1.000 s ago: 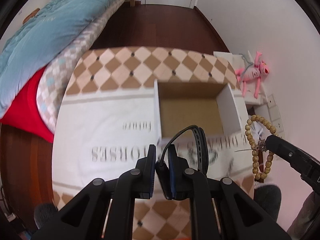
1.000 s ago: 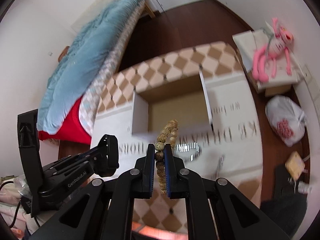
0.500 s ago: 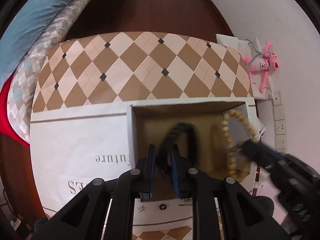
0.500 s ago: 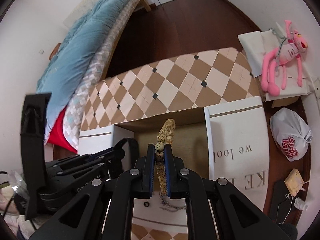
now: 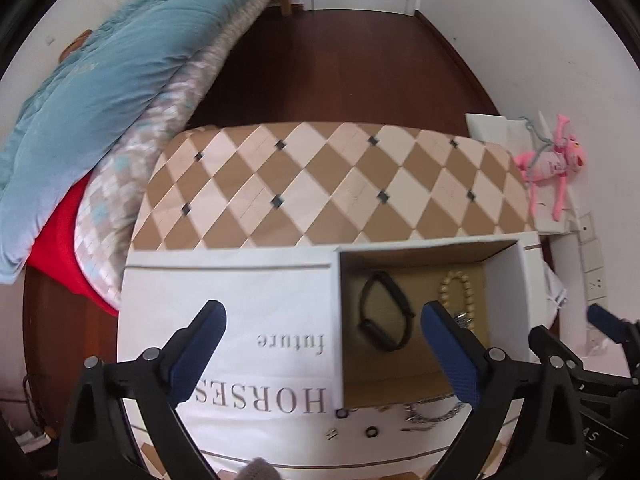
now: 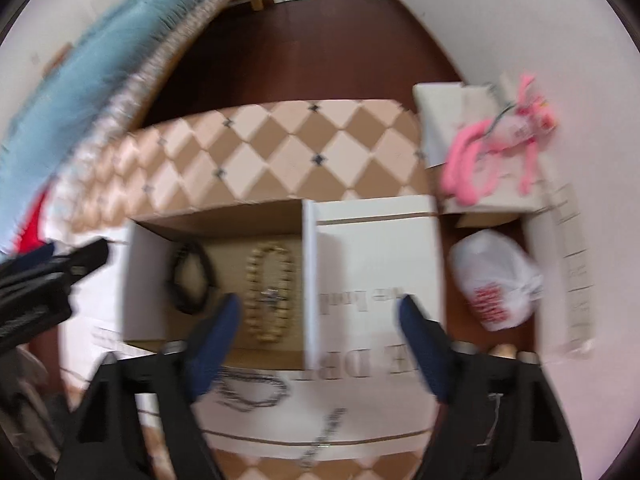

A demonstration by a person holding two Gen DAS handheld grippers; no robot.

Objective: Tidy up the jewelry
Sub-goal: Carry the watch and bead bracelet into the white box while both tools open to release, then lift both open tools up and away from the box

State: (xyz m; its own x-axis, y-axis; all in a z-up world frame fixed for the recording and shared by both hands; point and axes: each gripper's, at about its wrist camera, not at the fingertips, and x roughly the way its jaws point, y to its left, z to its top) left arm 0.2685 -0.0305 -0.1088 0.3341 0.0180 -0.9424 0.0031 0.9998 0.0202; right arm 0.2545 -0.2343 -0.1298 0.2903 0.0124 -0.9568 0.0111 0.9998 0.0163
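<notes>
An open white box (image 5: 335,320) with a brown floor holds a black band (image 5: 384,312) at its left and a beige bead bracelet (image 5: 456,298) with a silver charm at its right. Both also lie in the right wrist view, the band (image 6: 192,276) and the beads (image 6: 270,292) inside the box (image 6: 310,280). My left gripper (image 5: 320,332) is open and empty, above the box's near left part. My right gripper (image 6: 318,322) is open and empty, over the box's right wall. A silver chain (image 6: 250,390) and small rings (image 5: 372,432) lie on the white sheet before the box.
The box stands on white printed paper (image 5: 240,320) over a checkered tabletop (image 5: 340,188). A bed with a blue quilt (image 5: 100,92) is at the left. A pink plush toy (image 5: 552,168) and a white plastic bag (image 6: 496,280) lie at the right.
Both grippers have opened and pulled back. The black band and the bead bracelet, held before, now lie in the box.
</notes>
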